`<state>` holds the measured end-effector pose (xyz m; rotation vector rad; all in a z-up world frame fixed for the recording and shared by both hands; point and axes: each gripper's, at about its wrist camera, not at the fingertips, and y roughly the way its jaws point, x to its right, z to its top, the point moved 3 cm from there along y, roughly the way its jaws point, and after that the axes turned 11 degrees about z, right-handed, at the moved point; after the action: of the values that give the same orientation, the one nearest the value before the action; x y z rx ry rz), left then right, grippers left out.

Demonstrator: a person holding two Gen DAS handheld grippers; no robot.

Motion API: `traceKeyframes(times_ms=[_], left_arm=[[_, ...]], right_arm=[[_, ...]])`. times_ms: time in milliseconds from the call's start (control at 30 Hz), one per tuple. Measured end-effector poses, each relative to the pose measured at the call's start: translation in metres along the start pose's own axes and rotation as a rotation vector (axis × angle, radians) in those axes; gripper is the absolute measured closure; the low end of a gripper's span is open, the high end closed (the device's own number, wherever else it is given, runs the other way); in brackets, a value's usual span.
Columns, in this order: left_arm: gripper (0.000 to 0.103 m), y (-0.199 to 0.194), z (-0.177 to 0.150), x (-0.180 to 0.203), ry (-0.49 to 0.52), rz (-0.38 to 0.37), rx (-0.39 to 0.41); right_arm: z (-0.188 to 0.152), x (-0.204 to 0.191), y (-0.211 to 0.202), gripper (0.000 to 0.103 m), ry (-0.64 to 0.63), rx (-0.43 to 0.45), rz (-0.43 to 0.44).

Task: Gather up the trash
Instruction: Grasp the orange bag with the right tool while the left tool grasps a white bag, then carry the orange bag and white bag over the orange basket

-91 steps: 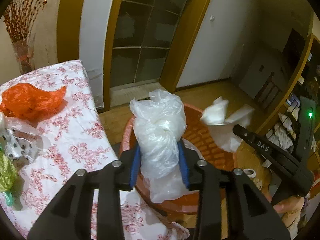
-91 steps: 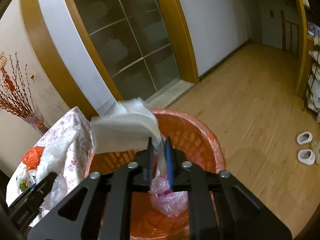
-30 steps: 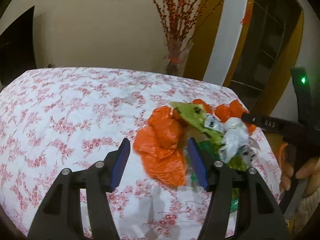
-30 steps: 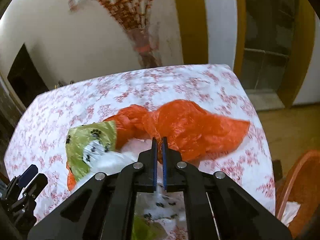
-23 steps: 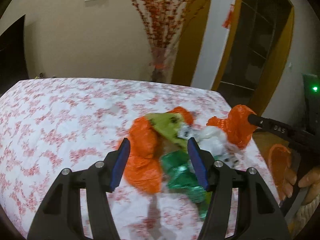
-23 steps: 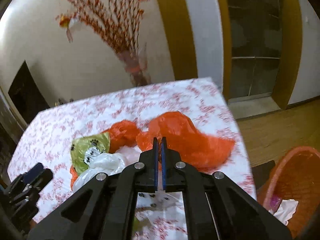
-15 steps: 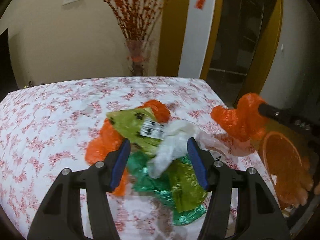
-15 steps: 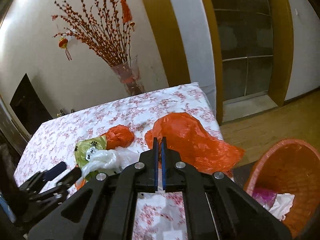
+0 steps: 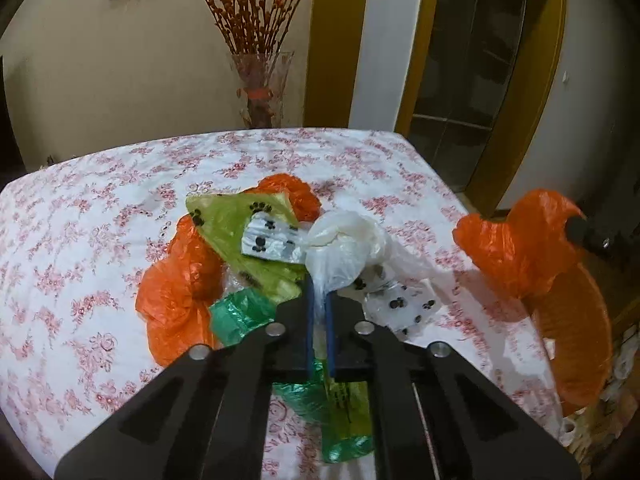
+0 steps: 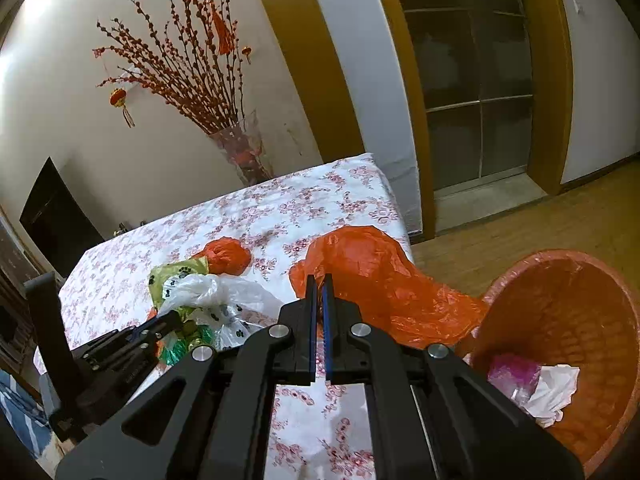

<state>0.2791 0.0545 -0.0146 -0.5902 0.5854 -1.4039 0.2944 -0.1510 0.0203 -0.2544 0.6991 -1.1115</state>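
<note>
A pile of crumpled plastic bags lies on the flowered tablecloth (image 9: 100, 208). My left gripper (image 9: 319, 284) is closing its jaws, and the pads pinch the neck of a white plastic bag (image 9: 344, 248) at the pile's right side. A yellow-green paw-print bag (image 9: 228, 224), an orange bag (image 9: 180, 292) and a green bag (image 9: 236, 312) lie beside it. My right gripper (image 10: 319, 280) is shut on a large orange plastic bag (image 10: 380, 280), which hangs off the table's edge beside the orange basket (image 10: 580, 308). The left gripper (image 10: 160, 326) shows at the lower left of the right wrist view.
The basket (image 9: 576, 340) stands on the wooden floor right of the table, with white paper (image 10: 556, 392) and a pink wrapper (image 10: 512, 372) inside. A glass vase of red branches (image 9: 260, 92) stands behind the table. A small orange bag ball (image 10: 226, 256) lies farther back.
My left gripper, open over the pile before, has shut on the white bag. My right gripper has carried the large orange bag rightward off the pile, near the basket.
</note>
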Motion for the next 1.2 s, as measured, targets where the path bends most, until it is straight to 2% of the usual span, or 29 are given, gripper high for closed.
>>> traceKeyframes(times_ms=[367,700,967,1200], left_arm=[[0.098,-0.044,0.016,0.020,0.015,-0.078,0.113],[0.099,-0.074,0.025,0.053,0.035,-0.141,0.165],[0.099,-0.095,0.028,0.093,0.057,-0.230,0.184],[0.099,-0.103,0.025,0.143,0.086,-0.331,0.164]], right_arm=[[0.002,0.009,-0.031,0.100,0.010,0.054,-0.003],[0.004,0.024,-0.060,0.100,0.026,0.108,-0.014],[0.003,0.046,-0.094,0.100,0.046,0.167,-0.053],[-0.004,0.069,-0.121,0.100,0.071,0.209,-0.105]])
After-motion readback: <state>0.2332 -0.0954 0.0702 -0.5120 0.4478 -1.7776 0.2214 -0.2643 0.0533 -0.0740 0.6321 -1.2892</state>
